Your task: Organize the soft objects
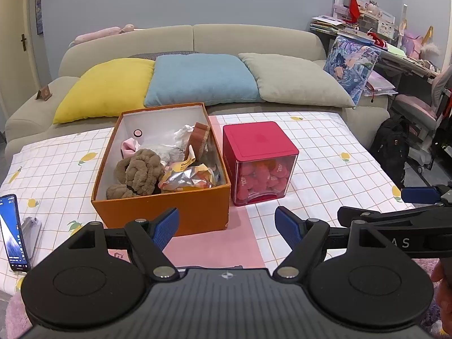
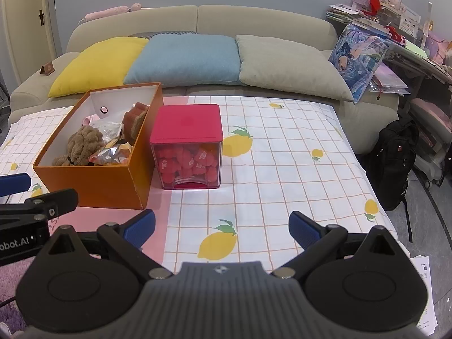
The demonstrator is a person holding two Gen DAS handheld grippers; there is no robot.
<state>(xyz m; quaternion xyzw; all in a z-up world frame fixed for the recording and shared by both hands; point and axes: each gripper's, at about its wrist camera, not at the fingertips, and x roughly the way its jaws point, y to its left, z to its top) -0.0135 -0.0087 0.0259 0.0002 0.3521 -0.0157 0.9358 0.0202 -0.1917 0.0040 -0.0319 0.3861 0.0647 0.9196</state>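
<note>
An orange box (image 1: 169, 212) (image 2: 93, 182) stands open on the table and holds a brown plush toy (image 1: 137, 173) (image 2: 83, 147), crinkled snack packets (image 1: 188, 179) and a brown sponge-like piece (image 1: 199, 138). Right of it stands a red-lidded clear box (image 1: 260, 163) (image 2: 188, 147) full of red soft pieces. My left gripper (image 1: 227, 227) is open and empty, just in front of the orange box. My right gripper (image 2: 221, 227) is open and empty, over the tablecloth in front of the red box.
The table has a checked lemon-print cloth (image 2: 282, 152). A phone (image 1: 12, 231) stands at its left edge. Behind is a sofa with yellow (image 1: 104, 87), blue (image 1: 200, 82) and grey (image 1: 293, 80) cushions. A black backpack (image 2: 392, 158) and cluttered desk are at the right.
</note>
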